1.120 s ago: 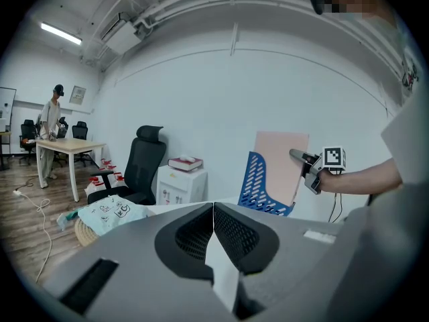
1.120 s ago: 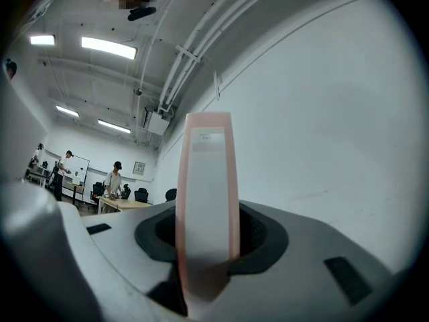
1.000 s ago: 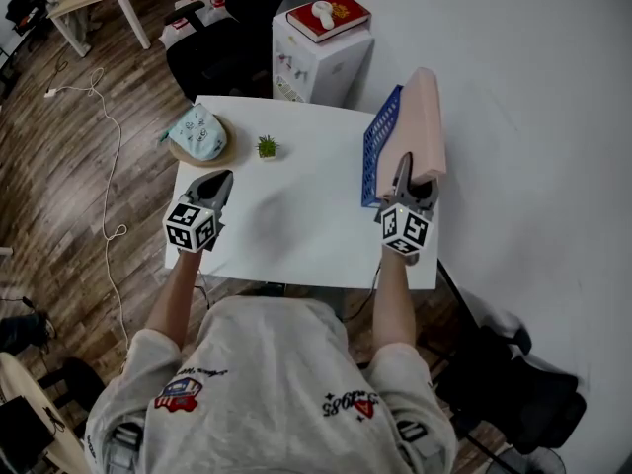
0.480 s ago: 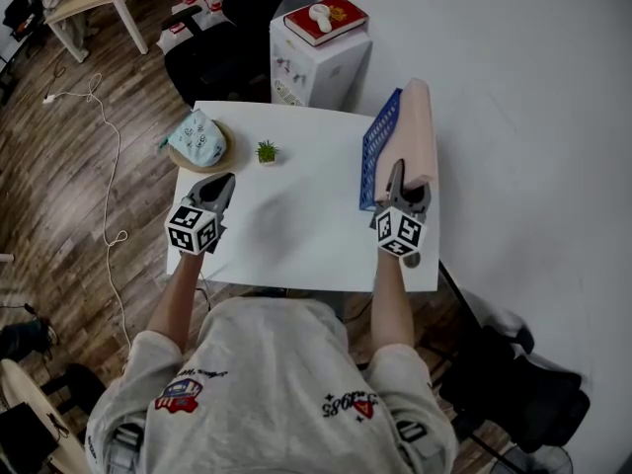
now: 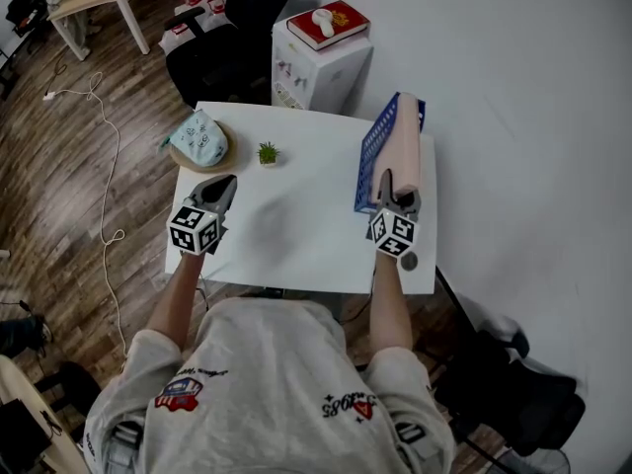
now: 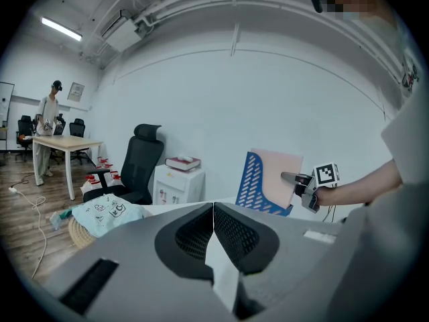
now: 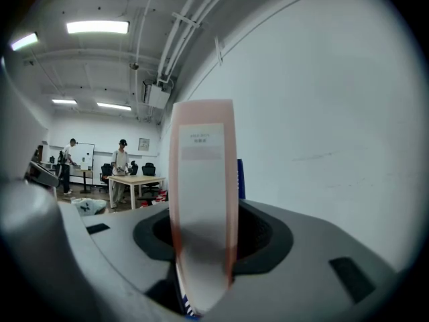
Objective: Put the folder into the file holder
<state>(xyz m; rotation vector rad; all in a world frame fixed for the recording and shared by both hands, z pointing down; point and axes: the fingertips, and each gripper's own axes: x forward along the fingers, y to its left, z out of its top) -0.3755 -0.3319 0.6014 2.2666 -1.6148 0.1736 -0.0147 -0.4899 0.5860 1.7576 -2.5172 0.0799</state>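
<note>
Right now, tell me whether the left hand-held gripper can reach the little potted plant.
Probably yes: the potted plant stands just ahead of the left hand-held gripper, with only bare table between them.

Left claw [image 5: 221,183] closed; right claw [image 5: 397,192] just opening, folder [image 5: 405,138] between jaws.

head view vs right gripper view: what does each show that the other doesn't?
Head view only: the table, the left gripper, a plant, and a cabinet with a red book on it.
Right gripper view only: a white spine label, two people far off, and ceiling lights.
Both: the pink folder in the blue holder, between the jaws of the right gripper, which have just been opening.
</note>
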